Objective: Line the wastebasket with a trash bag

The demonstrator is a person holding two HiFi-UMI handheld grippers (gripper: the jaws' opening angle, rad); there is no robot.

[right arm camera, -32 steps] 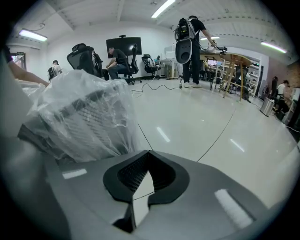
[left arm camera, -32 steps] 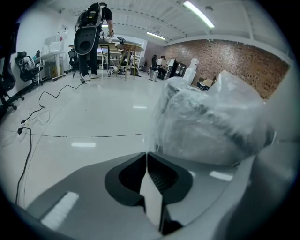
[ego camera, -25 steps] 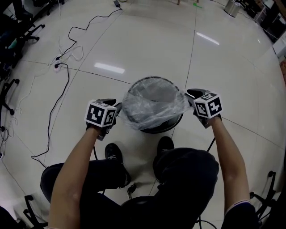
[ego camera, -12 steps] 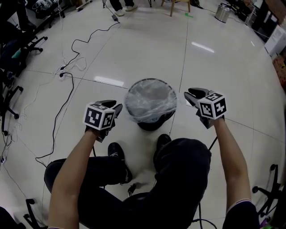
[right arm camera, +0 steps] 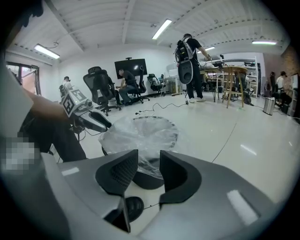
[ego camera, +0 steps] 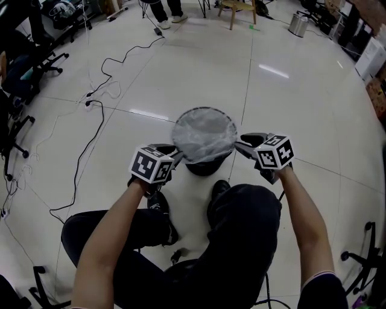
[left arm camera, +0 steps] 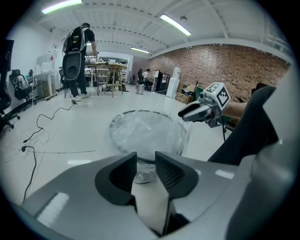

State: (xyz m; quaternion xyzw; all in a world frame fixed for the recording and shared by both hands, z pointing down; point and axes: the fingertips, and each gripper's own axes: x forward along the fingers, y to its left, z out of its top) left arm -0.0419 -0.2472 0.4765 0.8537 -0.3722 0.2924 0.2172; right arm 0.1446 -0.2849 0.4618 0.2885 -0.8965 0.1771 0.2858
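Observation:
A round dark wastebasket stands on the floor between the person's feet. A clear trash bag lines it and is folded over the rim. My left gripper hovers just left of the rim, open, with only floor showing in its gap. My right gripper hovers just right of the rim. Its jaws have just been opening, with nothing between them. Each gripper view looks across the bag at the other gripper.
The person's knees and black shoes sit close under the basket. Cables trail over the white floor at left, beside office chairs. A wooden stool and a metal bin stand far off. People stand in the background.
The bag was stretched out sideways toward both grippers; now it hangs gathered round the rim, free of them. Both grippers have risen and drawn in beside the basket.

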